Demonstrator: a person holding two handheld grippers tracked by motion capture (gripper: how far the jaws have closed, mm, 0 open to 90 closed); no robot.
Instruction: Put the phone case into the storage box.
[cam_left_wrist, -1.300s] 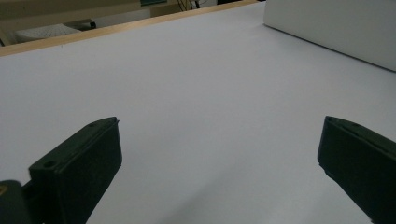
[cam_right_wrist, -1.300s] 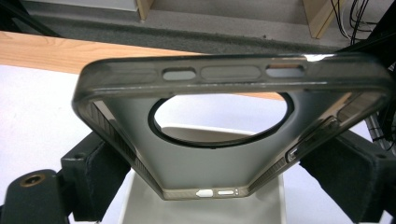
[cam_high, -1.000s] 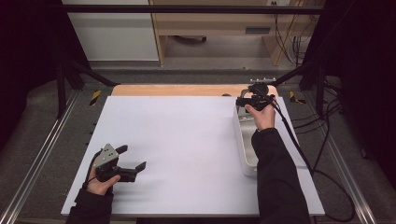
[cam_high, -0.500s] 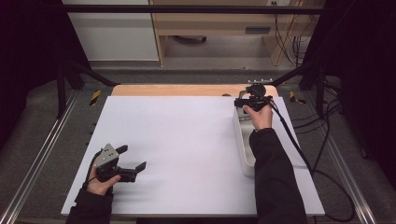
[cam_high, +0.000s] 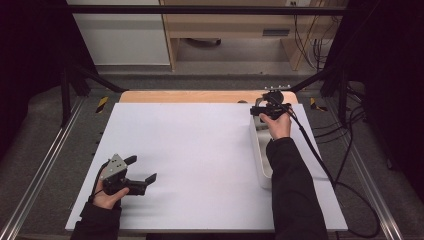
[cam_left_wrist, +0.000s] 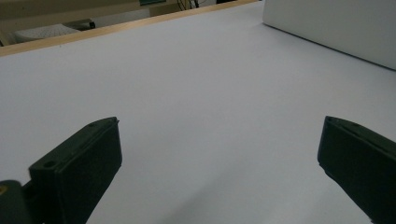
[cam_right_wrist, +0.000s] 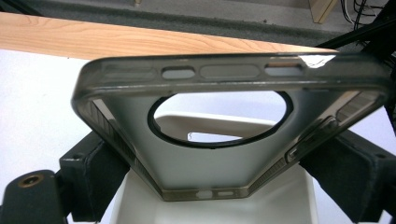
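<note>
Right gripper (cam_right_wrist: 205, 177) clamps a smoky phone case (cam_right_wrist: 224, 135) by its sides, now raised slightly farther above the white bin (cam_high: 260, 155), probably lifting out; left gripper (cam_high: 142, 172) unchanged, jaws apart, resting idle.

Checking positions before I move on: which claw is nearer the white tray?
Right. The right claw hangs over the far end of the white tray, gripping a phone case. The left claw sits open at the table's near left, well apart from it.
</note>
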